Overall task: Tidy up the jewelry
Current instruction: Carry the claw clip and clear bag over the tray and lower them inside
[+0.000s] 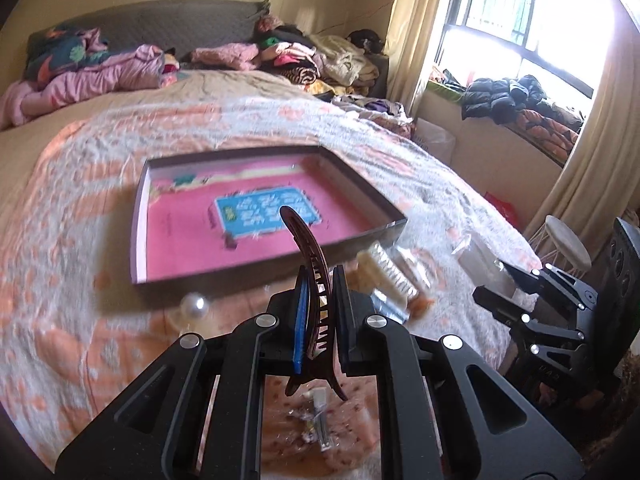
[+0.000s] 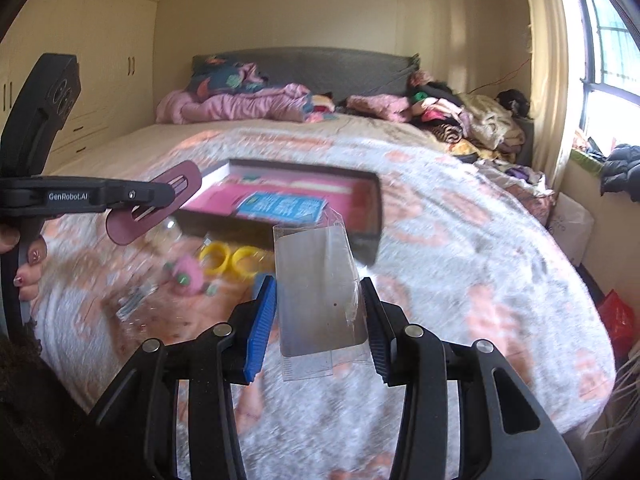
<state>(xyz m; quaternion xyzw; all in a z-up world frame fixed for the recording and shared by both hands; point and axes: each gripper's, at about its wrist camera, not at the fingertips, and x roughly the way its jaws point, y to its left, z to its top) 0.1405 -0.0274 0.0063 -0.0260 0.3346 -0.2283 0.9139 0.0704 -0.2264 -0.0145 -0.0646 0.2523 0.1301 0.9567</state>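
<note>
Jewelry pieces are lying scattered on the bed (image 2: 460, 240), on a white and orange blanket (image 1: 100, 184), near the front edge of a shallow box (image 1: 256, 276) with a pink inside. In the right wrist view two yellow bangles (image 2: 232, 260) are sitting just beside the near wall of the box, with a pink fuzzy piece (image 2: 188, 276) to their left and some small clear packets farther left, too blurred to name. In the left wrist view a large pearl (image 1: 194, 306) is resting near the box's near left corner, and a pale comb-like piece (image 1: 386, 276) is lying to the right of the box's near edge.

The left gripper (image 1: 320, 312) is pinching a dark brown hair clip (image 1: 310, 264) tight between its pads; the clip is standing up above the fingers, its curved tip showing against the box's pink floor. The same clip is showing side-on at the left of the right wrist view, and painted fingernails of the person's hand (image 2: 24, 268) are curling around the handle below it.

The right gripper (image 2: 320, 320) is holding a small clear plastic box (image 2: 320, 296) between its partly spread fingers, above the blanket and in front of the shallow box's near right corner.

Piles of clothes (image 2: 256, 100) are lying at the far end of the bed, by the grey headboard.
</note>
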